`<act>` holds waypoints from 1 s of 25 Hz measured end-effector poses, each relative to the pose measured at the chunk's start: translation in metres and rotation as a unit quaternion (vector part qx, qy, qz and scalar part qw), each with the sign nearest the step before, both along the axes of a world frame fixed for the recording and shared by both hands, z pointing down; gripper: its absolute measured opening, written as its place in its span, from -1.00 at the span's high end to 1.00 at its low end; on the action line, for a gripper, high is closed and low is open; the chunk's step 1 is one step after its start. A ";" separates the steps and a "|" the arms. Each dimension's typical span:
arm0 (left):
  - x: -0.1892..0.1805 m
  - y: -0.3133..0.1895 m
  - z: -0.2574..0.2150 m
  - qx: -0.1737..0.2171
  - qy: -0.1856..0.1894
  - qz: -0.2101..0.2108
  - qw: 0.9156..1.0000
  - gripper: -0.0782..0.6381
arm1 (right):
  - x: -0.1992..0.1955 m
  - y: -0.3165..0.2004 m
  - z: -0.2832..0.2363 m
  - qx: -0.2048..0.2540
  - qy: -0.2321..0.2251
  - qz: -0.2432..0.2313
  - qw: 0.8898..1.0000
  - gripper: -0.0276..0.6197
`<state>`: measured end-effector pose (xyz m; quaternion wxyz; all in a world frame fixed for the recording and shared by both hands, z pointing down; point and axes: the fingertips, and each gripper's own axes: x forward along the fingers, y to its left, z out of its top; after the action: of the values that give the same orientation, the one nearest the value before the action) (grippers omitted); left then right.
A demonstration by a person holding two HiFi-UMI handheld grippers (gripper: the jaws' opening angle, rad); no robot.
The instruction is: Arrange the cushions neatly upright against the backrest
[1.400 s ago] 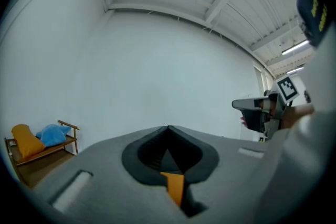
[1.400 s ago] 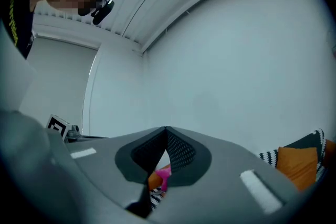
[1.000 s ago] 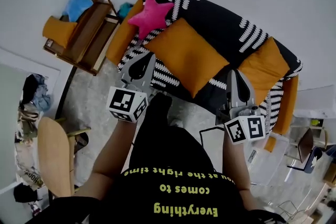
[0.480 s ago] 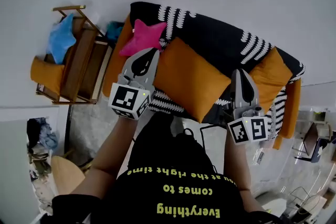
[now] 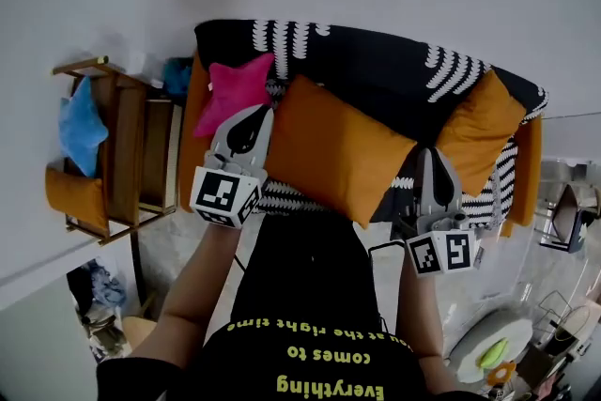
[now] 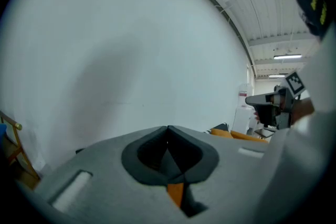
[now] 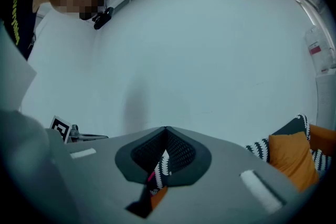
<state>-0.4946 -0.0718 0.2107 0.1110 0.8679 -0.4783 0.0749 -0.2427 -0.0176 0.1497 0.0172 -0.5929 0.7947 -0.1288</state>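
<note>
A sofa (image 5: 376, 61) with a black-and-white cover carries three cushions. A pink star cushion (image 5: 233, 89) leans at its left end. A large orange cushion (image 5: 333, 150) lies slanted in the middle. A smaller orange cushion (image 5: 479, 129) stands against the backrest at the right and also shows in the right gripper view (image 7: 290, 157). My left gripper (image 5: 256, 112) is shut and empty, its tip between the star and the large cushion. My right gripper (image 5: 429, 155) is shut and empty, just right of the large cushion's lower corner. In both gripper views the jaws meet with nothing between them.
A wooden rack (image 5: 127, 155) stands left of the sofa with a blue star cushion (image 5: 77, 119) and an orange cushion (image 5: 68, 194) on it. A white wall runs behind the sofa. Small furniture and clutter (image 5: 526, 343) sit at the lower right.
Both grippers have moved forward over the sofa seat, the left up beside the pink star, the right near the large cushion's corner. Both stayed shut. The cushions have not moved.
</note>
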 end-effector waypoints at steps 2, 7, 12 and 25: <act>0.005 -0.010 0.019 -0.016 -0.001 0.003 1.000 0.78 | 0.005 -0.009 0.017 -0.016 -0.003 0.003 1.000 0.88; 0.014 -0.034 0.054 -0.036 -0.007 -0.002 0.999 0.73 | 0.003 -0.035 0.055 -0.038 -0.001 -0.019 0.999 0.88; 0.019 -0.052 0.101 -0.065 -0.013 -0.007 0.998 0.69 | 0.023 -0.057 0.103 -0.069 -0.013 0.002 0.998 0.88; 0.024 -0.066 0.273 -0.157 -0.046 -0.015 0.986 0.52 | 0.083 -0.039 0.292 -0.190 -0.008 0.059 0.980 0.76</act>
<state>-0.4707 -0.1381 0.4839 0.2252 0.8278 -0.4784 0.1876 -0.1595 -0.0568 0.4418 -0.0821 -0.6300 0.7193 -0.2811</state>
